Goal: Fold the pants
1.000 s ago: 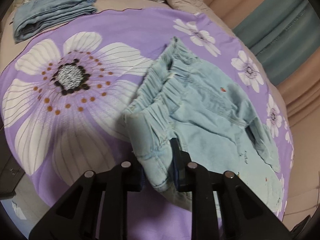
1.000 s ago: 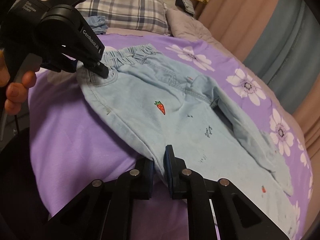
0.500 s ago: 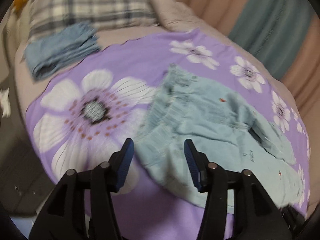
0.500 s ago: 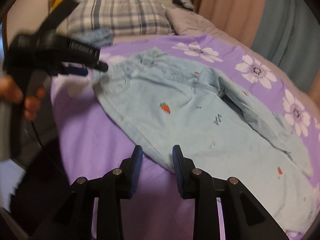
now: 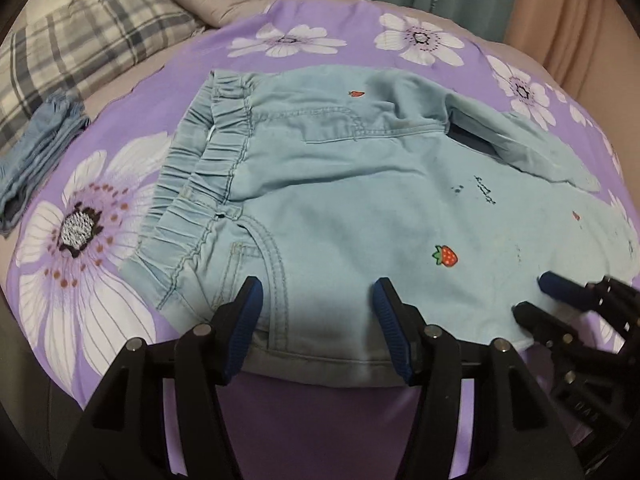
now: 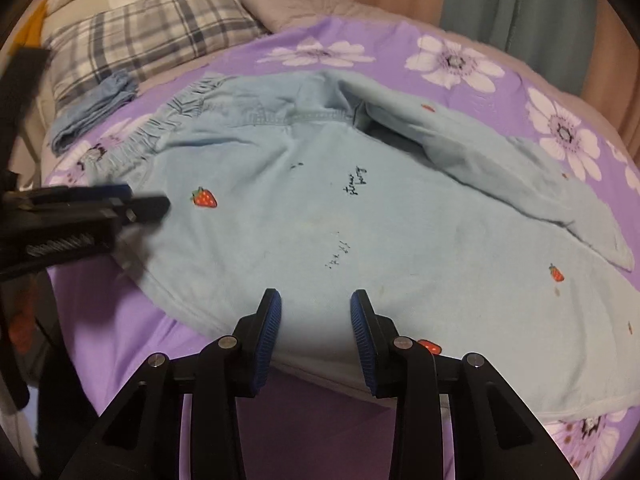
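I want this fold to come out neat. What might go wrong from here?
The upper leg lies skewed across the pants, not lined up, so folding now may lock in a crooked shape. The bunched waistband could crease. Both the left gripper and right gripper are open, holding nothing.

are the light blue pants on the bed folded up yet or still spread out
Mostly spread out: the light blue pants lie flat on the purple bedspread, with one leg lying loosely across.

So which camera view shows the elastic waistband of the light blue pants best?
The left wrist view: the waistband lies close and sharp, its gathers and stitching clear. In the right wrist view it sits far off at the left, small, partly behind the left gripper.
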Action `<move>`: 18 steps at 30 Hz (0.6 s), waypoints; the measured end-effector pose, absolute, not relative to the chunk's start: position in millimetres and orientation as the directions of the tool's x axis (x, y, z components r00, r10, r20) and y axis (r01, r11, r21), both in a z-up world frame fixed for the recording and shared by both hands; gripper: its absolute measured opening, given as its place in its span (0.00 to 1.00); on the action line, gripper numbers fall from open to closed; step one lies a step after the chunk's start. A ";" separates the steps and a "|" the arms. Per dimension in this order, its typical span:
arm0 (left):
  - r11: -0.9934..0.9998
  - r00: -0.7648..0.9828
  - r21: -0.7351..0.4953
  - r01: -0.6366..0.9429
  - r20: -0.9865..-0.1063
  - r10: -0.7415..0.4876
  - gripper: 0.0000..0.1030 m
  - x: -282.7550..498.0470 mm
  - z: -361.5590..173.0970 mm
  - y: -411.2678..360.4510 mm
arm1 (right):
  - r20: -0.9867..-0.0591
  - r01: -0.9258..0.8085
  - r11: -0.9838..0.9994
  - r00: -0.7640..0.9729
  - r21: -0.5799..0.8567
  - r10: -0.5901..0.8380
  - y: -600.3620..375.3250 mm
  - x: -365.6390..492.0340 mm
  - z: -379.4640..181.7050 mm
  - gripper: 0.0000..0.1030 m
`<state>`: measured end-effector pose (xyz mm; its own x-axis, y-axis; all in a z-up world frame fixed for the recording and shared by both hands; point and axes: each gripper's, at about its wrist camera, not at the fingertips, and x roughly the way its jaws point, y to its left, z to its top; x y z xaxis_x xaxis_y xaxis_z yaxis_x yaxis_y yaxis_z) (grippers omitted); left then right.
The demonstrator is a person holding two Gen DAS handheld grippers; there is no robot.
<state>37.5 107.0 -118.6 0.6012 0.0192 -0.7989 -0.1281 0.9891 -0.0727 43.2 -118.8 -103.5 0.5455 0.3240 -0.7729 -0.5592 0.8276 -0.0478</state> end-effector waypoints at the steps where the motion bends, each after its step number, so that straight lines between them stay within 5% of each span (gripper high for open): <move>1: 0.990 0.602 -0.071 -0.124 -0.799 0.017 0.58 37.2 -119.3 106.6 | -0.772 -0.560 0.827 0.546 -0.049 0.324 -120.7 41.2 -103.5 0.38; 10: 0.992 0.608 -0.073 -0.106 -0.794 0.007 0.59 32.1 -120.1 106.7 | -0.772 -0.472 0.879 0.534 0.067 0.345 -166.2 45.9 -100.5 0.40; 18: 0.991 0.595 -0.076 -0.114 -0.804 0.007 0.60 31.6 -119.0 104.3 | -0.777 -0.205 0.979 0.615 0.004 0.132 -259.1 61.0 -101.9 0.40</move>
<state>31.6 104.3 -119.0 0.5952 0.0069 -0.8035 -0.1137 0.9906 -0.0758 61.0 -259.1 -101.9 0.6149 0.1322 -0.7775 -0.2054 0.9787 0.0040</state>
